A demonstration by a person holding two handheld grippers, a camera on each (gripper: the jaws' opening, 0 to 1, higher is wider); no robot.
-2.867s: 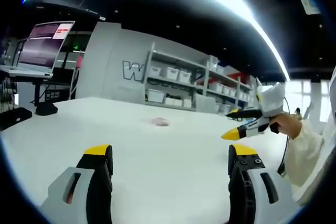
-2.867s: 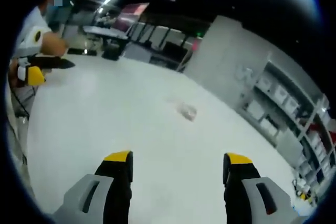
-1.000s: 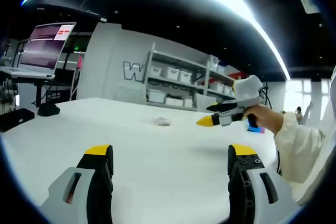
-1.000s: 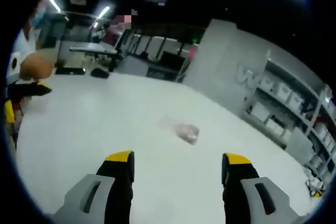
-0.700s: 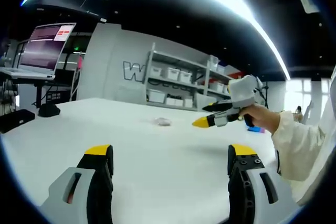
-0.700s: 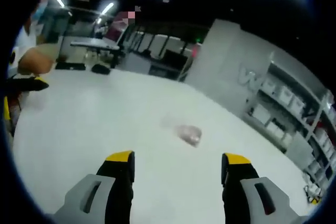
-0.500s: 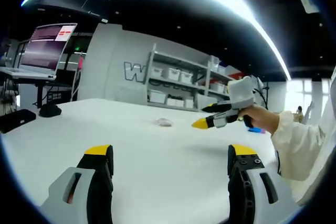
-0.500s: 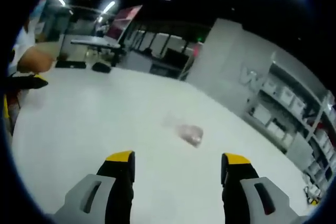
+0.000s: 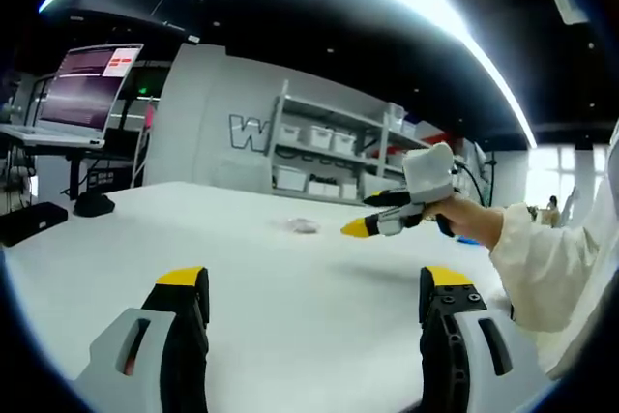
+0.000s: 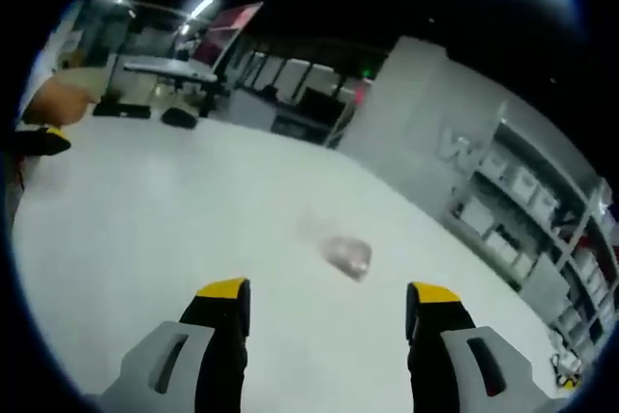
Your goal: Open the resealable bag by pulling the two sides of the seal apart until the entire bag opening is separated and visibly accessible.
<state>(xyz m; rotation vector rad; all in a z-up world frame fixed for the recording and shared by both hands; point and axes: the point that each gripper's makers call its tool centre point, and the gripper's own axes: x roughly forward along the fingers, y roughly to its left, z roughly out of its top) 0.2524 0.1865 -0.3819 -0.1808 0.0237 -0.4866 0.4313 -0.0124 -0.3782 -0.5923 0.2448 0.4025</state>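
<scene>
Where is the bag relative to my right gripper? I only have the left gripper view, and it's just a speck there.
Observer: The bag lies flat on the table, ahead of the right gripper, between its open jaws' line but untouched.
Operator: Contents?
Observer: Clear plastic with something pinkish inside; too blurred to identify.
Operator: Seal open?
Observer: Cannot tell; its far end looks flat and transparent.

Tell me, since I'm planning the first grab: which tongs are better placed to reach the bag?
Right, probably. The right tongs are open with the bag just ahead between their tips; from the left tongs the bag looks farther off.
</scene>
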